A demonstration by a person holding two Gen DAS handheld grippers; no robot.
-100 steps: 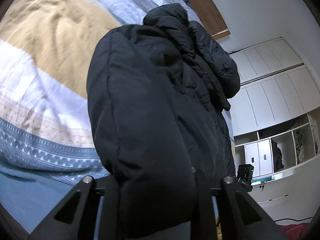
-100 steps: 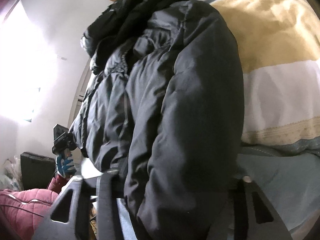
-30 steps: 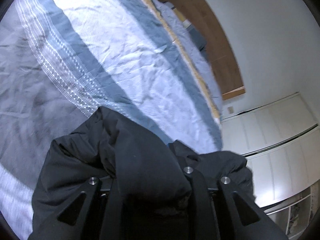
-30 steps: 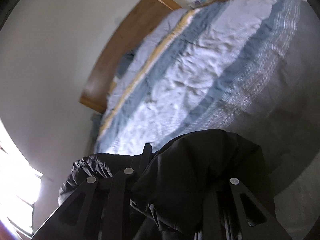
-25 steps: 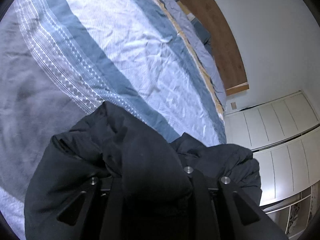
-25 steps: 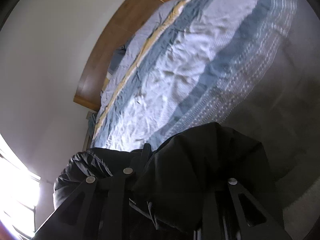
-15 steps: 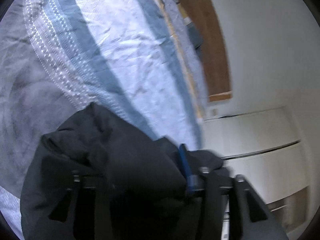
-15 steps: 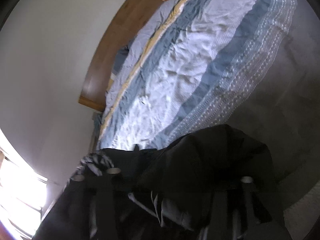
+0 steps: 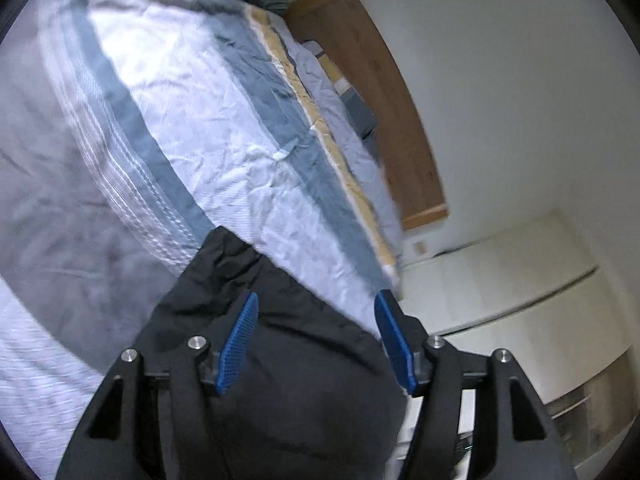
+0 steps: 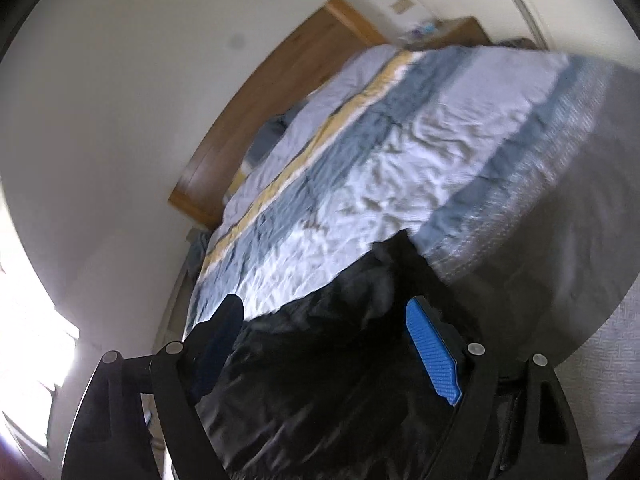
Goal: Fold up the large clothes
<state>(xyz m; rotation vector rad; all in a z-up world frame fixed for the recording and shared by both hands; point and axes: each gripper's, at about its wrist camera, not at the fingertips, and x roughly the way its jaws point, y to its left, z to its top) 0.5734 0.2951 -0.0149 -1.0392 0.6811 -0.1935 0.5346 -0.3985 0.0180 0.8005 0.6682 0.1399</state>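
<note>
Jacket (image 9: 288, 380) lies on bed (image 9: 192, 128); left tongs (image 9: 316, 308) and right tongs (image 10: 324, 312) spread wide above.

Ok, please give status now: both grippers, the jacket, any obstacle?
Left gripper open, right gripper open, neither gripping. Black jacket lies on the striped bedspread, under both. No obstacle visible.

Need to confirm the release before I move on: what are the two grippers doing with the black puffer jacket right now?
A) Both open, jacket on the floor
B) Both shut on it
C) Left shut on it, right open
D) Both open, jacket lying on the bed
D: the left gripper and right gripper both show blue fingers spread apart, with the black puffer jacket lying loose on the striped duvet.
</note>
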